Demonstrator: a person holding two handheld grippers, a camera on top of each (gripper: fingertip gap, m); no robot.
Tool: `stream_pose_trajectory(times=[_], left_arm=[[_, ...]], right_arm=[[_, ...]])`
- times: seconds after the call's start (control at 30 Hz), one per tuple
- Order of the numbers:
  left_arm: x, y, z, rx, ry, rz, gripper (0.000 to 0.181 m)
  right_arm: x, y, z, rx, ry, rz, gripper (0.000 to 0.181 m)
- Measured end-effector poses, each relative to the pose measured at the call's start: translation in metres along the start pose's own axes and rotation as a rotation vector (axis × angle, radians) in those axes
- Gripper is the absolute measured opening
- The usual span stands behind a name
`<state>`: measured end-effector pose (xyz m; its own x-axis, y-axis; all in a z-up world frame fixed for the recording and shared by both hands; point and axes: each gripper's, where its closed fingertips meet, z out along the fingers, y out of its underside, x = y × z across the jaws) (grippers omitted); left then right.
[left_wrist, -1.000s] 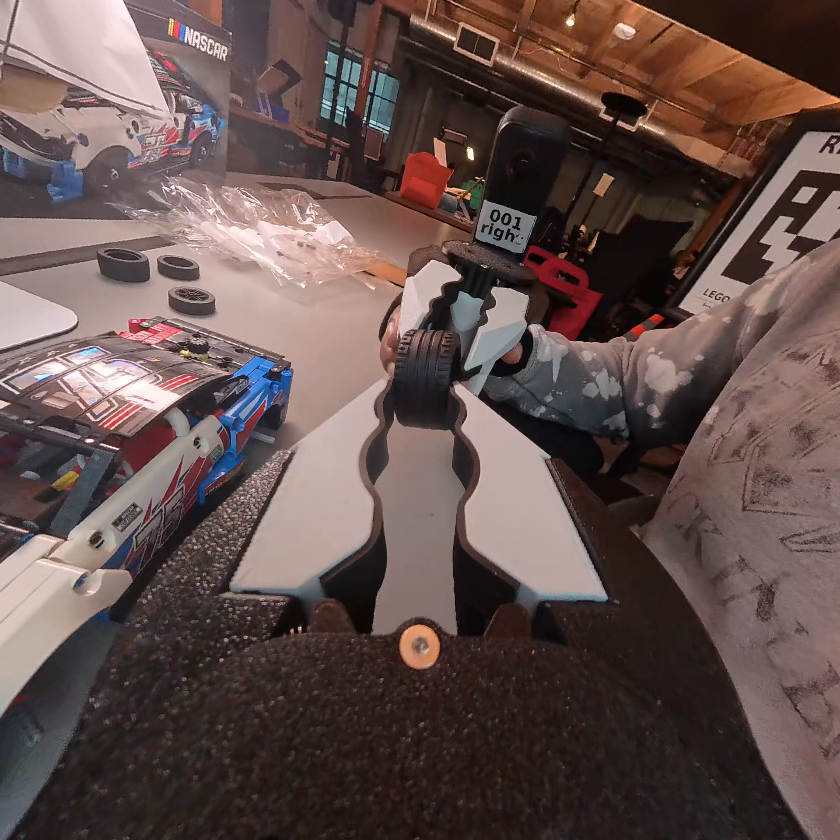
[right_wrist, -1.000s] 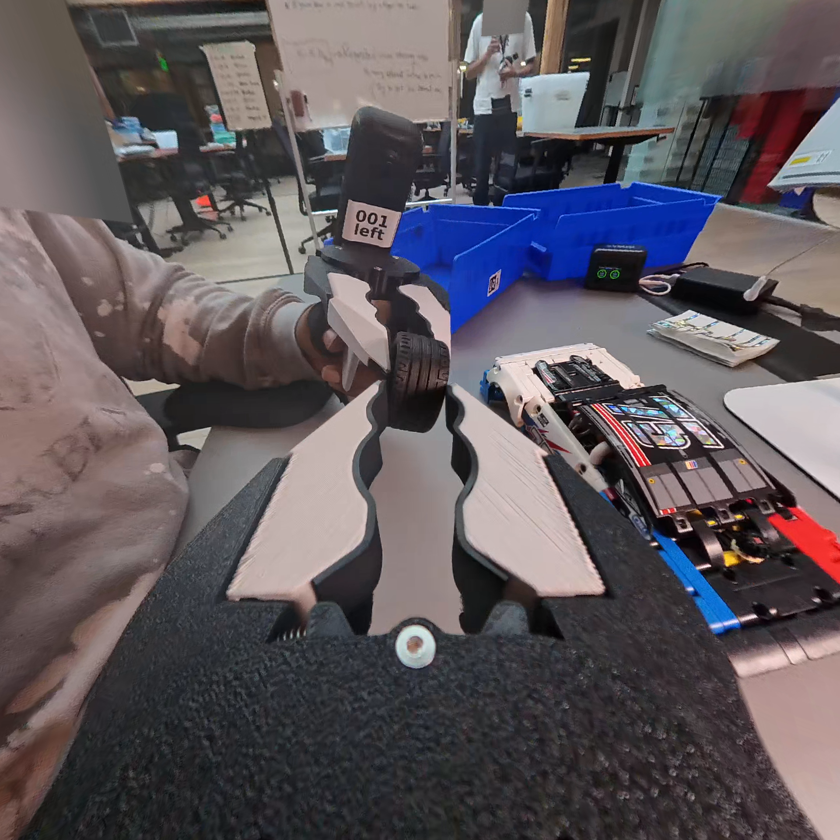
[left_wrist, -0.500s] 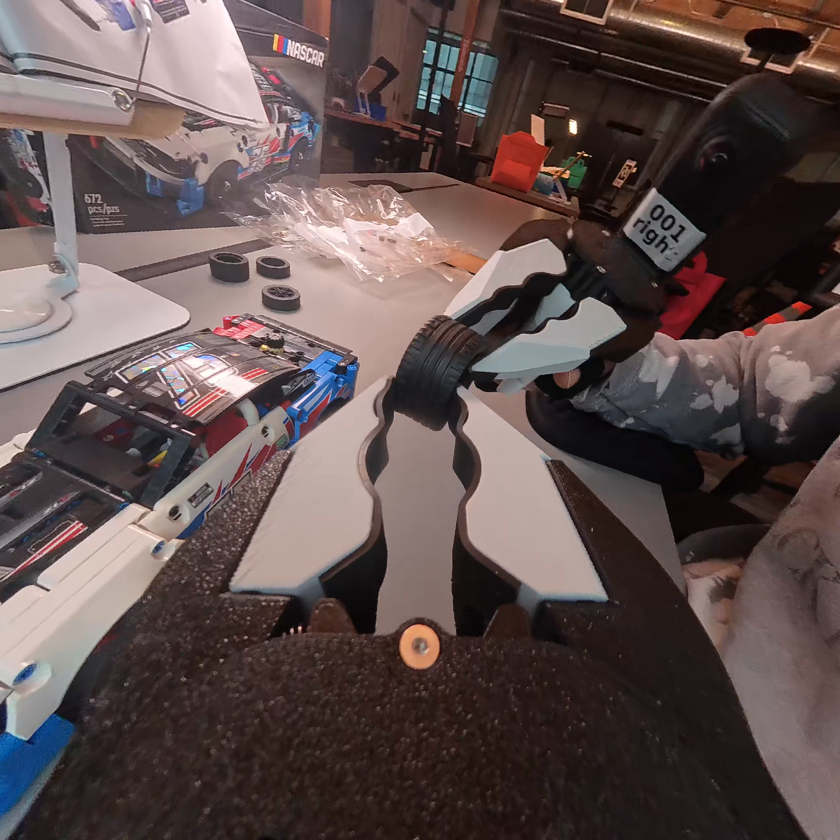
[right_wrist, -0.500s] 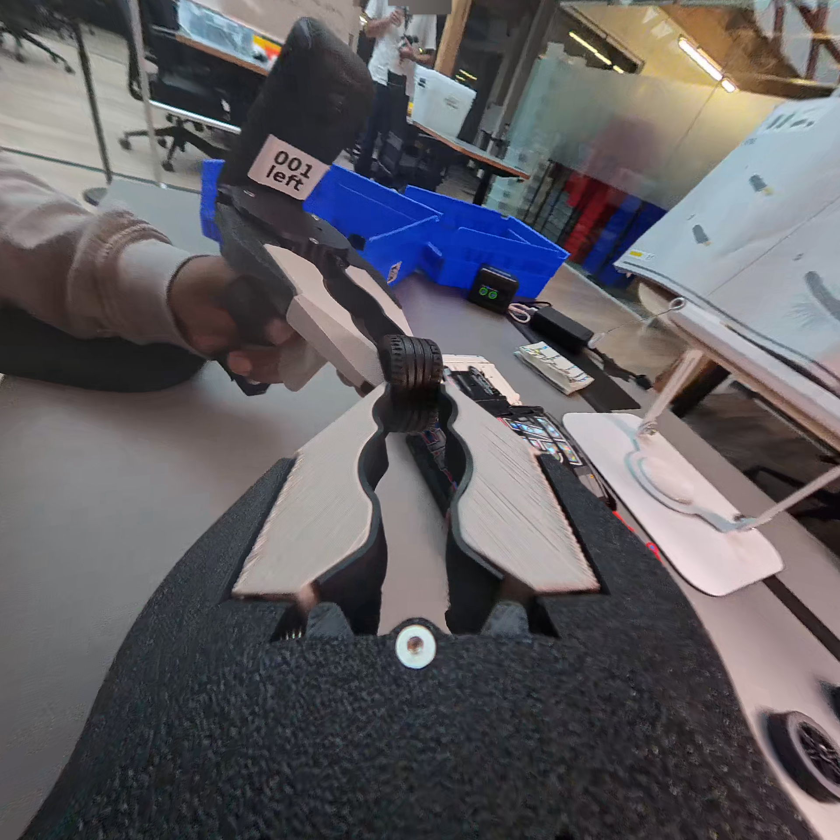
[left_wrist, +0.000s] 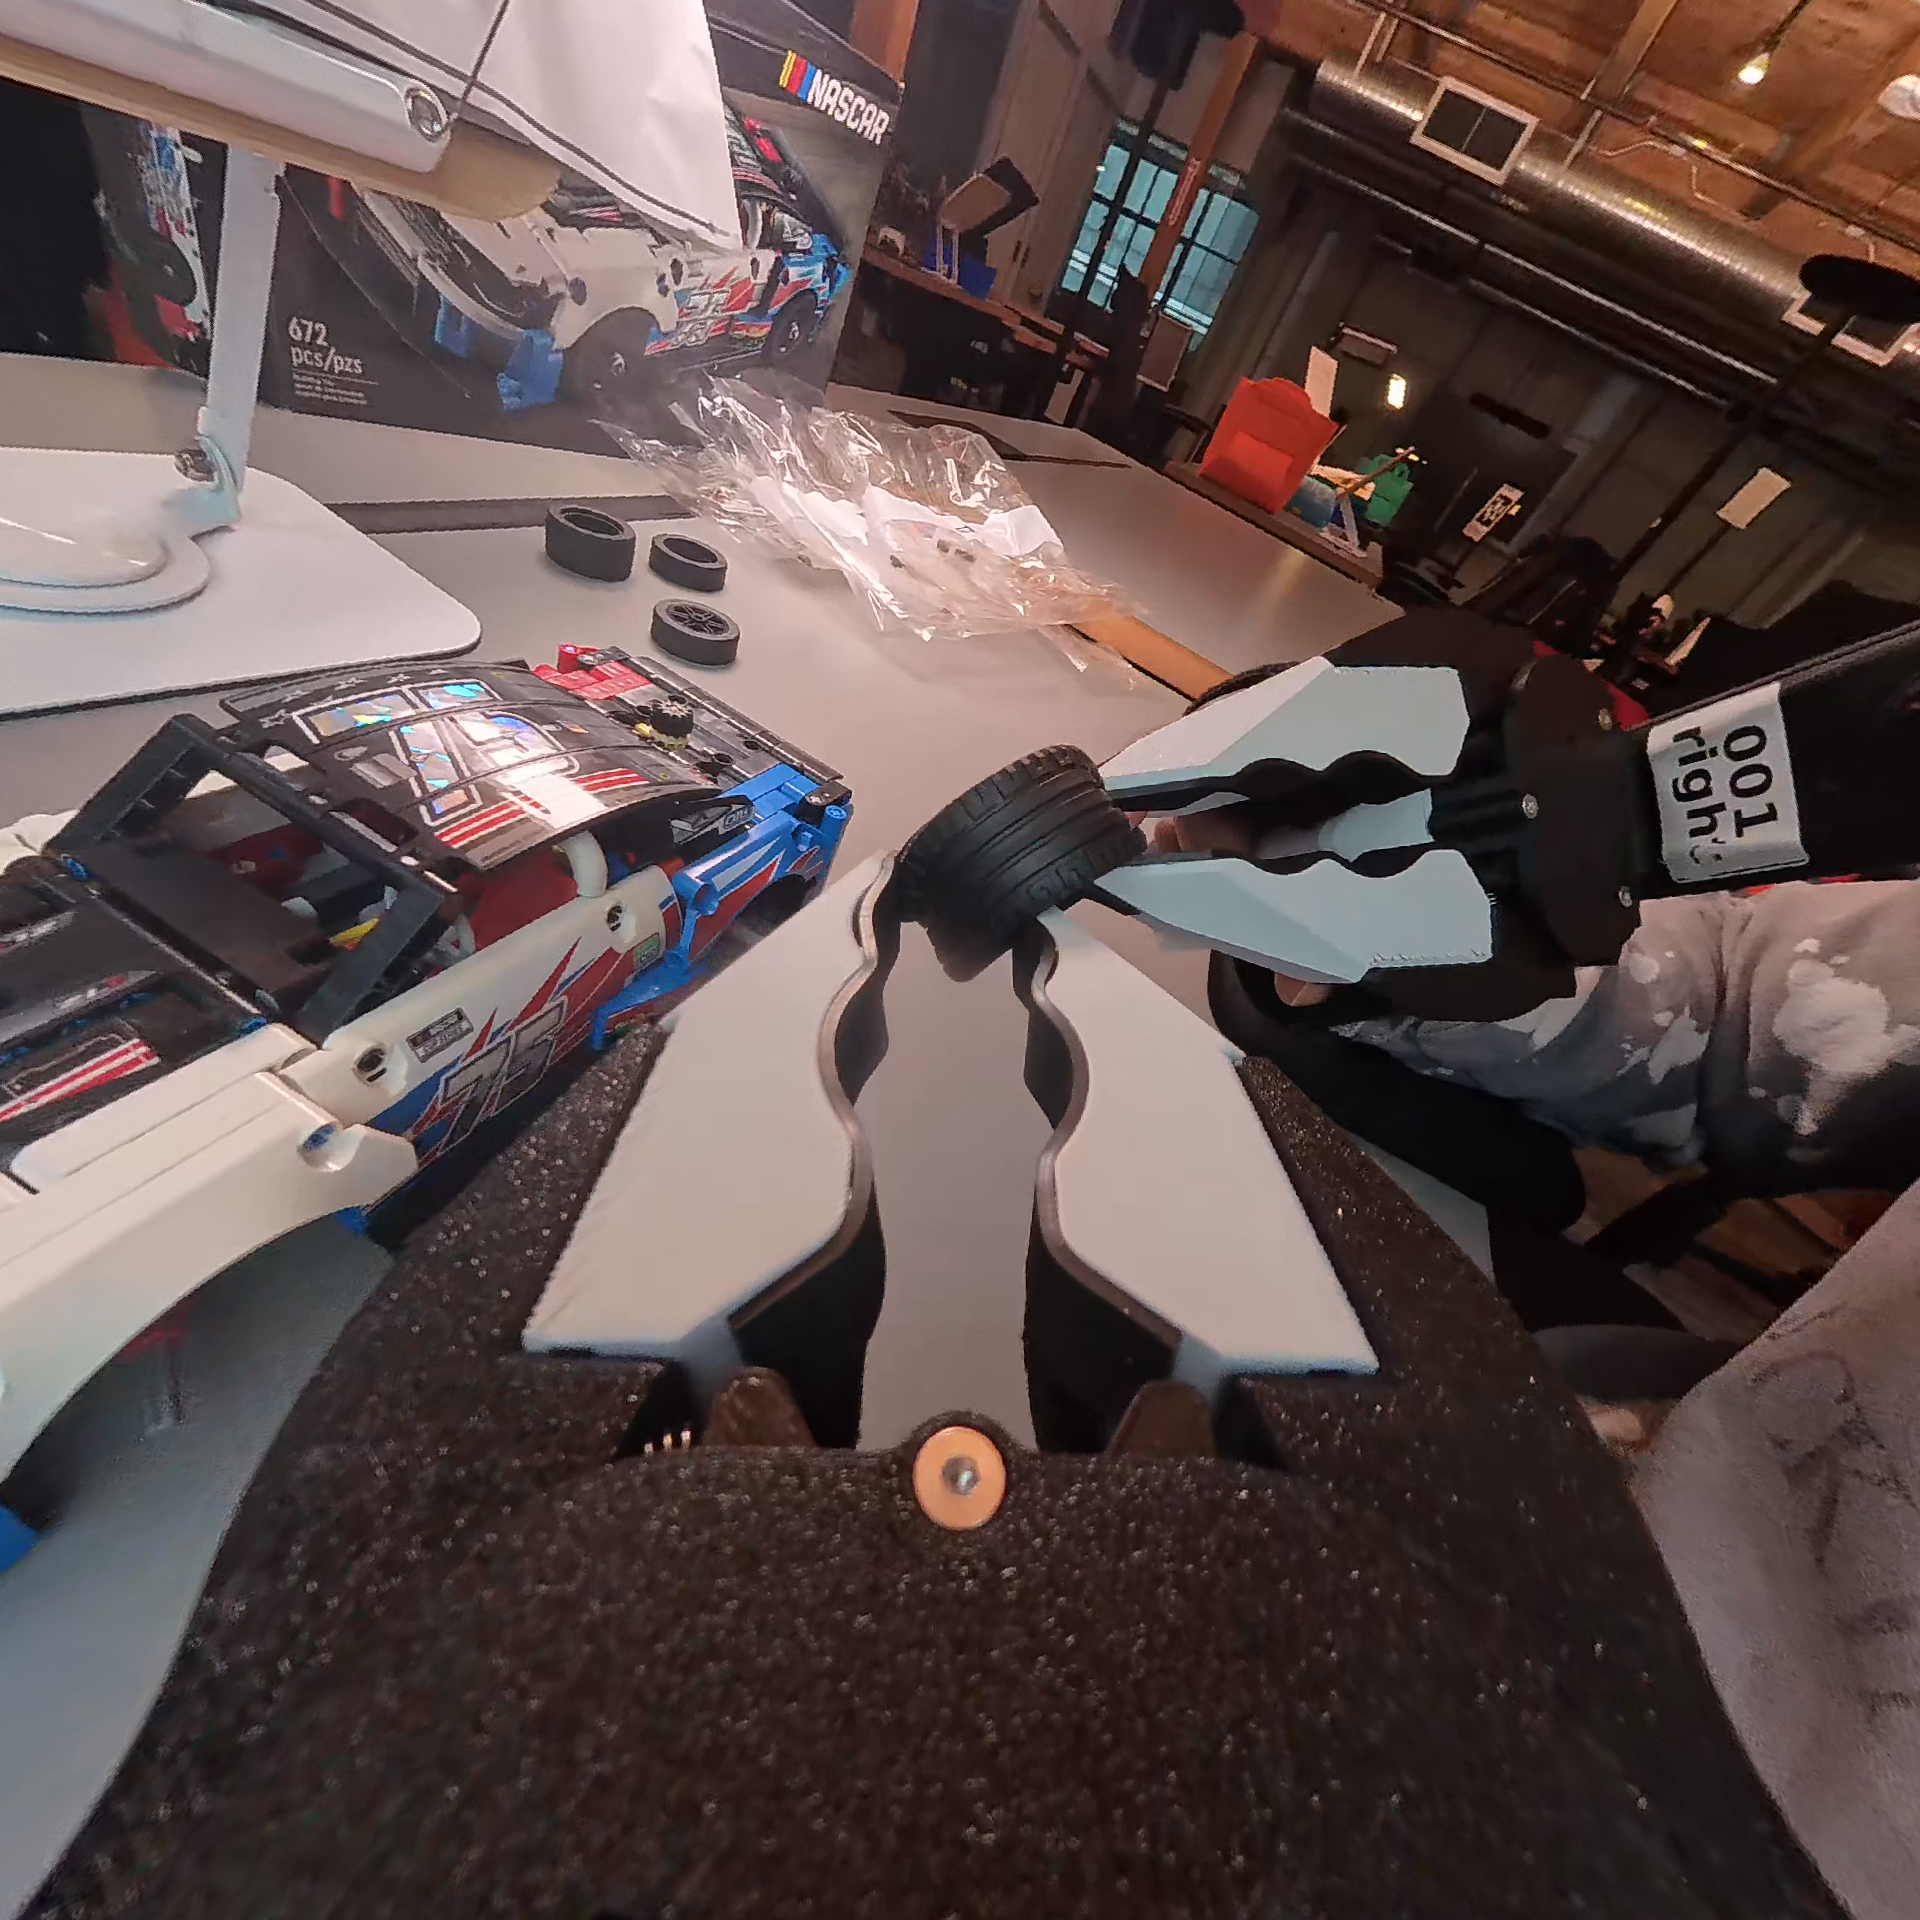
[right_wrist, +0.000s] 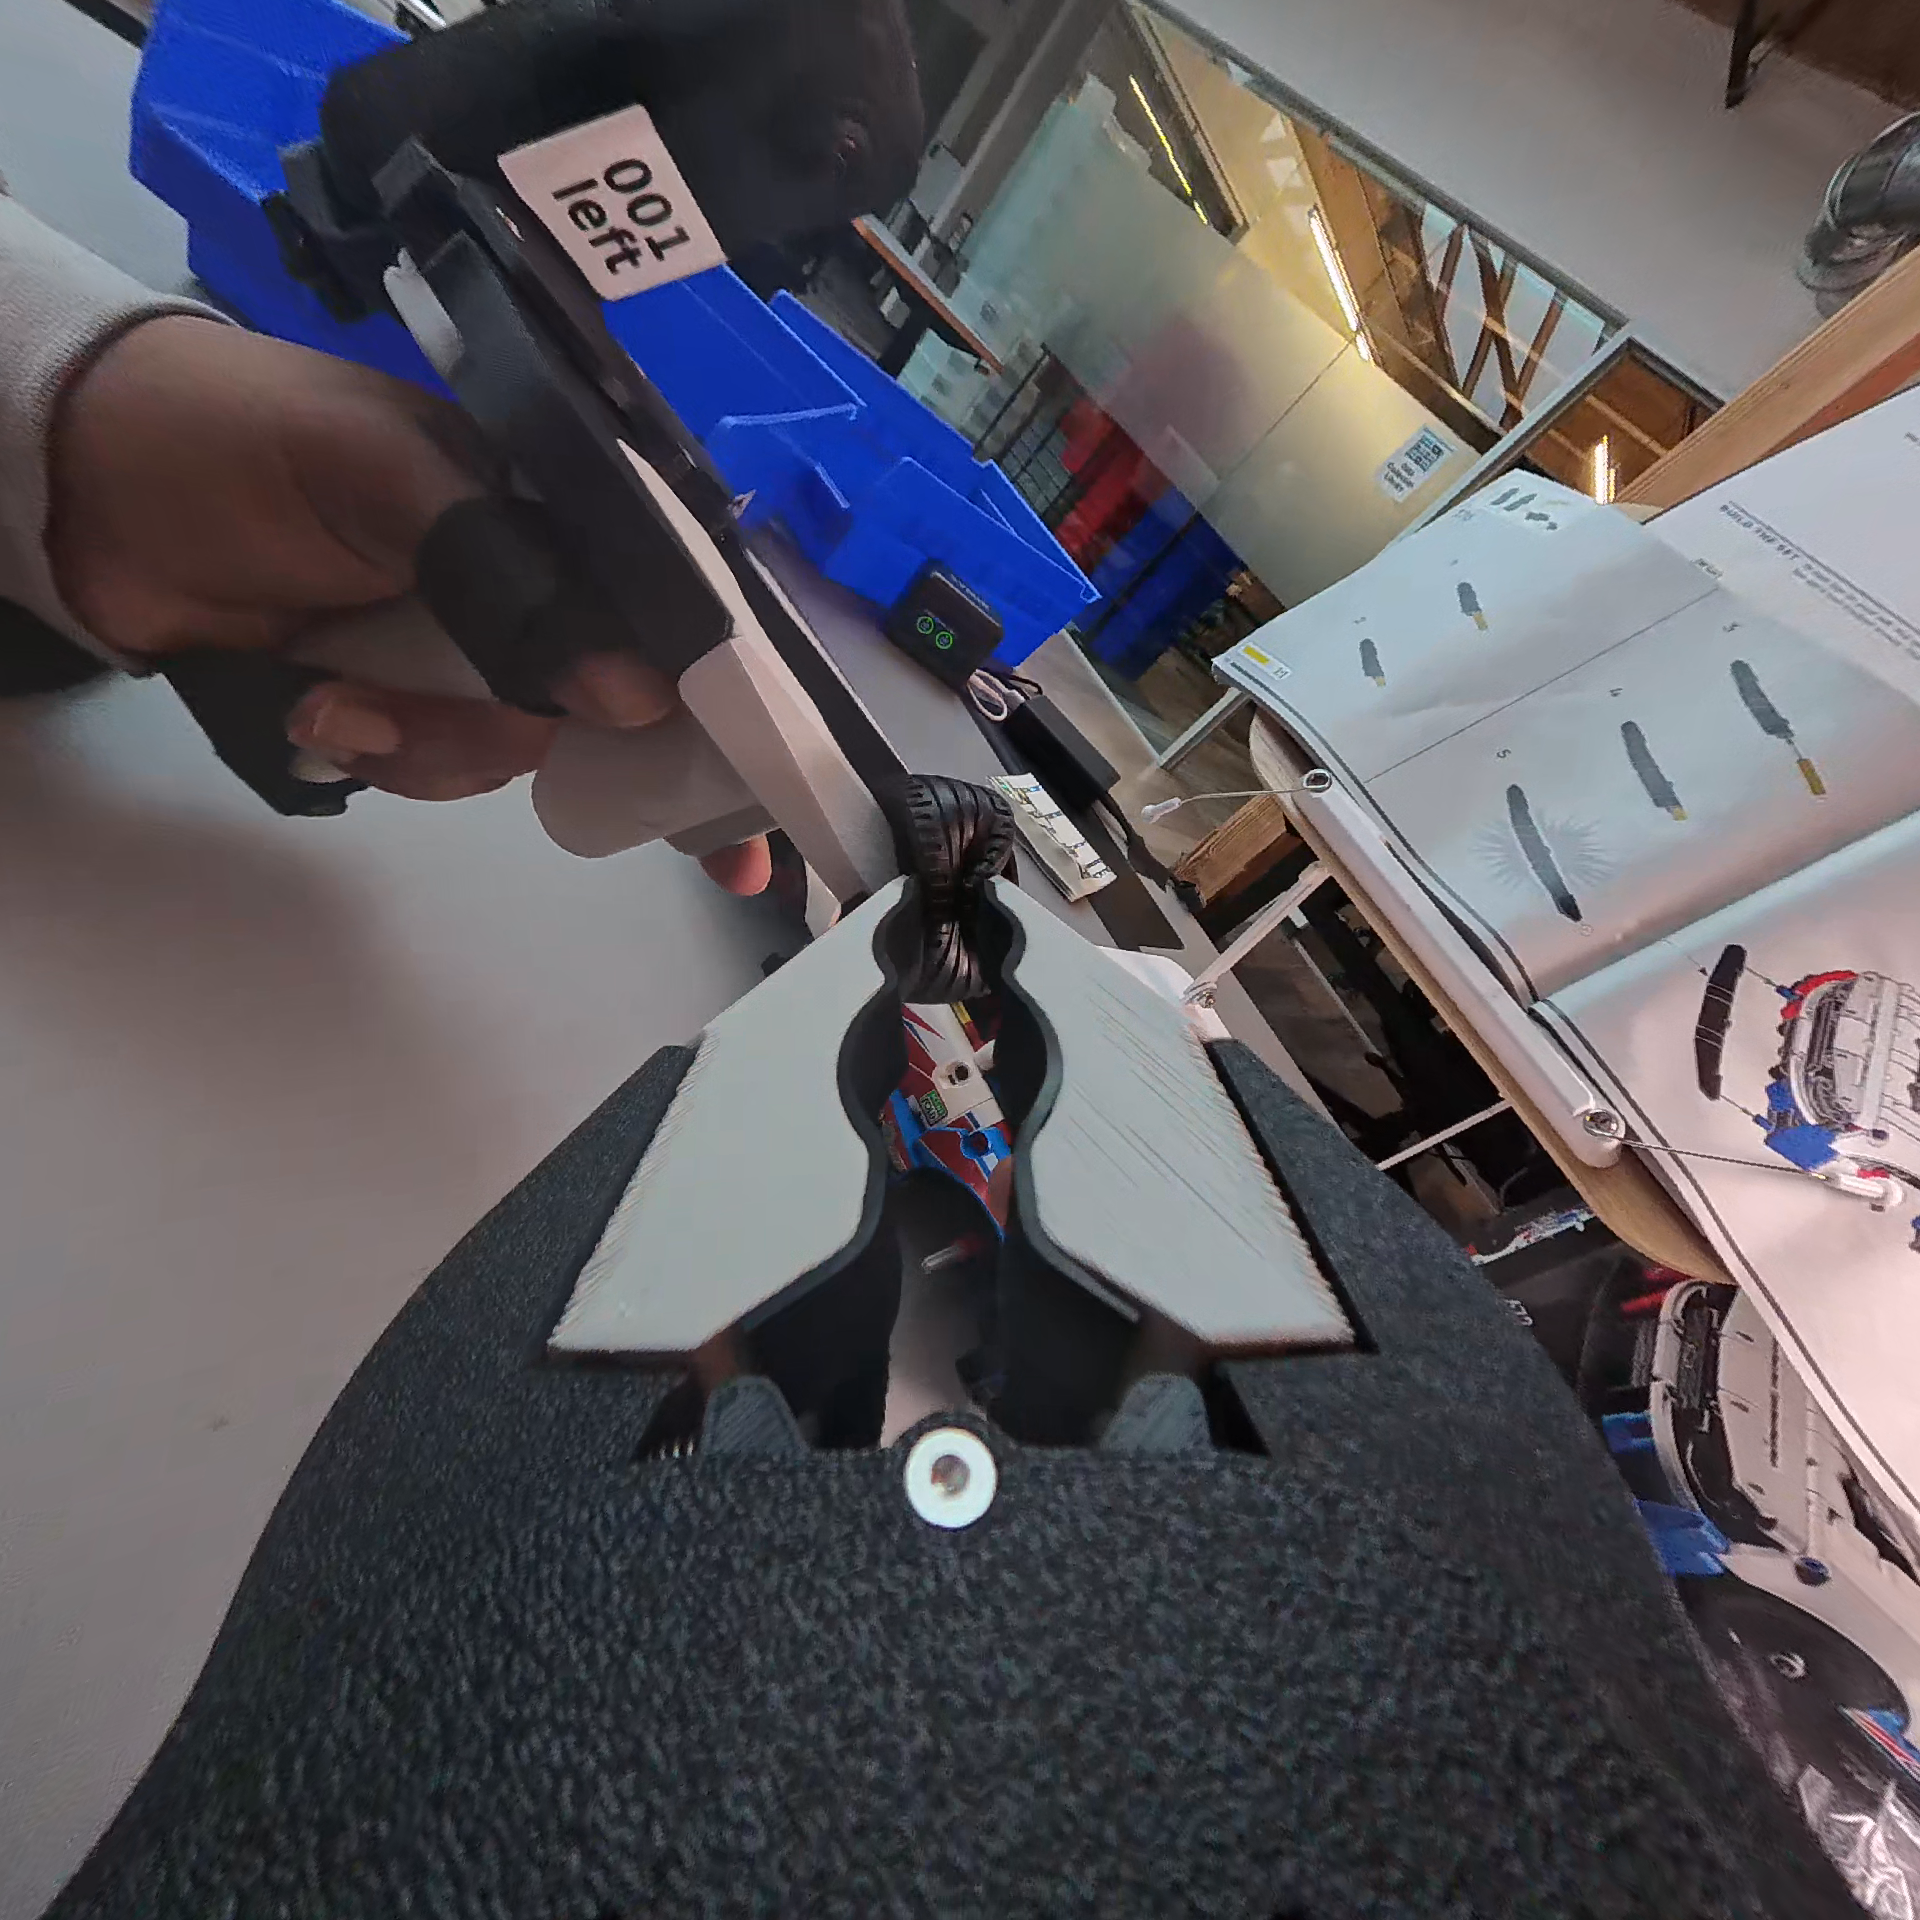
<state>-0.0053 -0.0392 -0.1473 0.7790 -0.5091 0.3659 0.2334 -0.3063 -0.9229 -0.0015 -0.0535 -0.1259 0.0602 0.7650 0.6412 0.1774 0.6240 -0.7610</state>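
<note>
Left gripper (left_wrist: 961, 920) — clamped on the tyre (left_wrist: 1013, 847), its two tips pressing the tread from below in our own view. Right gripper (left_wrist: 1101, 842) — also clenched on that tyre, coming in from the side, one tip above and one under it. In the right wrist view we see the tyre (right_wrist: 951, 883) squeezed between our tips (right_wrist: 951, 914), visibly pinched and buckled.

Item: one black rubber tyre, no rim that we can make out, held in the air between both grippers, just beside the car (left_wrist: 416, 883) and above the tabletop (left_wrist: 935, 675).

Handling, as we judge it — light, soft, grippy; it deforms under a firm squeeze, so a hold across the tread flattens it. A hold on the sidewalls should keep it rounder. Not fragile.

Nearby:
- car, white, blue and red, built of bricks, on the tabletop to the left
- three loose wheels (left_wrist: 694, 629) beyond it, one of them with a spoked rim
- clear bags (left_wrist: 883, 509)
- box (left_wrist: 582, 270) behind, standing
- booklet (right_wrist: 1621, 727) on a stand
- blue bins (right_wrist: 831, 457)
</note>
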Motion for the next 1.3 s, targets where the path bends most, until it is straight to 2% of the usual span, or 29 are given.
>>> stream_pose_trajectory(times=[0.27, 0.33, 0.37, 0.4, 0.5, 0.53, 0.63, 0.73, 0.9, 0.97, 1.3], left_arm=[[0.005, 0.001, 0.001, 0.031, 0.099, -0.233, 0.013], [0.003, -0.004, -0.001, 0.071, 0.124, -0.295, 0.001], [0.004, -0.011, -0.004, 0.106, 0.162, -0.319, 0.0], [0.005, -0.016, -0.007, 0.114, 0.171, -0.305, 0.0], [0.006, -0.027, -0.014, 0.115, 0.073, -0.068, 0.003], [0.009, -0.029, -0.015, 0.129, 0.09, -0.051, 0.003], [0.013, -0.028, -0.017, 0.138, 0.151, -0.07, 0.002], [0.023, -0.028, -0.018, 0.144, 0.221, -0.07, 0.002], [0.016, -0.014, -0.011, 0.083, 0.206, -0.111, 0.0], [0.013, -0.01, -0.011, 0.071, 0.19, -0.107, 0.0], [0.019, -0.015, -0.018, 0.087, 0.249, -0.106, 0.007]], right_arm=[[-0.003, -0.006, -0.004, 0.061, -0.054, 0.141, 0.005], [-0.012, -0.013, -0.006, 0.103, -0.126, 0.195, 0.003], [-0.02, -0.017, -0.006, 0.123, -0.162, 0.236, 0.003], [-0.021, -0.021, -0.007, 0.158, -0.182, 0.268, 0.0], [0.001, -0.035, -0.013, 0.234, -0.186, 0.356, 0.0], [0.001, -0.038, -0.013, 0.249, -0.22, 0.385, 0.0], [-0.004, -0.04, -0.015, 0.288, -0.329, 0.527, 0.0], [-0.002, -0.026, -0.012, 0.254, -0.308, 0.562, 0.0], [-0.008, -0.015, -0.01, 0.213, -0.337, 0.599, 0.0], [-0.011, -0.012, -0.009, 0.199, -0.37, 0.641, 0.008], [-0.012, -0.017, -0.014, 0.22, -0.399, 0.649, 0.012]])
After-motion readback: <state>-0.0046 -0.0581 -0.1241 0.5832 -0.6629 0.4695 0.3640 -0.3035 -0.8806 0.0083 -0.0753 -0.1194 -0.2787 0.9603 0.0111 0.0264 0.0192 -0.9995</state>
